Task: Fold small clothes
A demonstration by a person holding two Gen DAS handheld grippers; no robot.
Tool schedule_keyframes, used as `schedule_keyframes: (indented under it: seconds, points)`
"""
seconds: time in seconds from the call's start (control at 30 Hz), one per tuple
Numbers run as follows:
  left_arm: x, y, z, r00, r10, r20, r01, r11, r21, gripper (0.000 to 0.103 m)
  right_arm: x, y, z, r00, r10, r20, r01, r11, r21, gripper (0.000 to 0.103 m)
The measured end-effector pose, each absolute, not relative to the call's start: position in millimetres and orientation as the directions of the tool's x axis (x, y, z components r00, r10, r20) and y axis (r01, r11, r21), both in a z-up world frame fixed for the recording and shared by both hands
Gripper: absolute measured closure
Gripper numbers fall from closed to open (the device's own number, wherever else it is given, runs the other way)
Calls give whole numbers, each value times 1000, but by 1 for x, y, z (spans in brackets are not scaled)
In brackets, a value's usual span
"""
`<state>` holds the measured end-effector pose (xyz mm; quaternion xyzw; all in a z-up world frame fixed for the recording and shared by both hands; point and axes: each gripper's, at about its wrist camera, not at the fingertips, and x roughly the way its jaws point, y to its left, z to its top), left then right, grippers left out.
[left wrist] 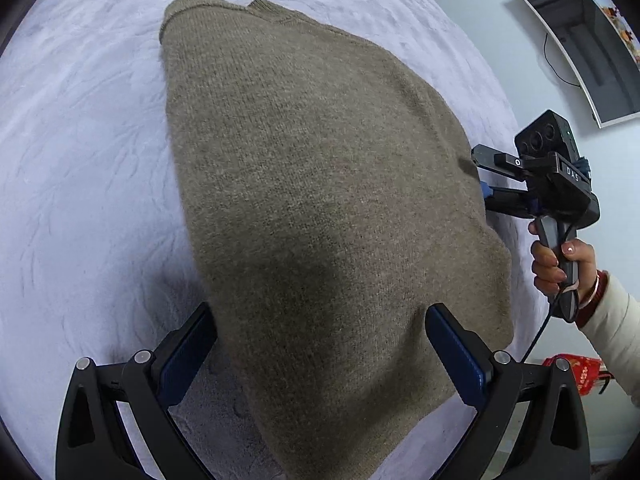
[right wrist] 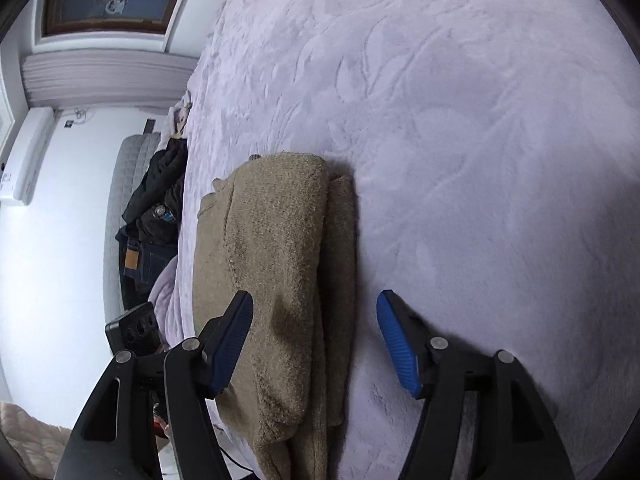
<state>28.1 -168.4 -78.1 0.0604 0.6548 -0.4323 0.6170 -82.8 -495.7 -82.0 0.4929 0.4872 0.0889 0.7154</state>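
A tan knitted sweater (left wrist: 320, 184) lies folded on a pale lilac plush bedspread (left wrist: 80, 140). My left gripper (left wrist: 320, 344) is open, its blue-padded fingers straddling the sweater's near end just above it. My right gripper (left wrist: 478, 184) shows at the sweater's right edge, held by a hand. In the right wrist view the sweater (right wrist: 280, 260) shows stacked folded layers, and my right gripper (right wrist: 316, 340) is open, its fingers either side of the folded edge. Nothing is held.
The bedspread (right wrist: 480, 160) stretches wide around the sweater. A wall-mounted dark screen (left wrist: 588, 48) hangs at right. Dark clothes (right wrist: 156, 208) lie piled by the bed's far edge. A red bag (left wrist: 576, 372) sits below the hand.
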Motion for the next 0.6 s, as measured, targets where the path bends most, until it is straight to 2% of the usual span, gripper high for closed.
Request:
schedule_keyframes:
  seconds: [0.13,0.27,0.3,0.33,0.37,0.4,0.47,0.57,0.6]
  points:
    - [25,-181,-80,-232,-456,-859,628,605,-490,1,-58,-484,-88,470,697,-542,270,471,840,35]
    - [25,-185,-84,-229,-461,-858,612,617,-495,1,-39,-474,-100,435,729,-528,258,461,849,34]
    - [24,-186,-84,-224,-457,-861,614,619,-489,1,-37,-473,-102,440,727,-527,271,452,850,37]
    - [23,-187,-83,-216,-449,-867,623,620,-477,2,-36,-473,-104,440,721,-536,287,452,844,45]
    - [20,-187,-80,-200,-444,-874,638,618,-460,10,-37,-471,-103,438,715,-545,298,456,839,51]
    - [18,-188,-77,-182,-440,-879,654,613,-443,14,-38,-469,-101,447,717,-535,293,448,845,64]
    - [15,-184,-68,-165,-458,-873,668,599,-441,31,-44,-468,-97,478,706,-522,293,432,853,68]
    - [18,-175,-59,-171,-499,-850,649,592,-478,44,-50,-466,-88,518,695,-498,300,398,867,69]
    - [19,-172,-56,-175,-514,-840,642,587,-493,44,-52,-465,-85,529,696,-485,300,381,875,70]
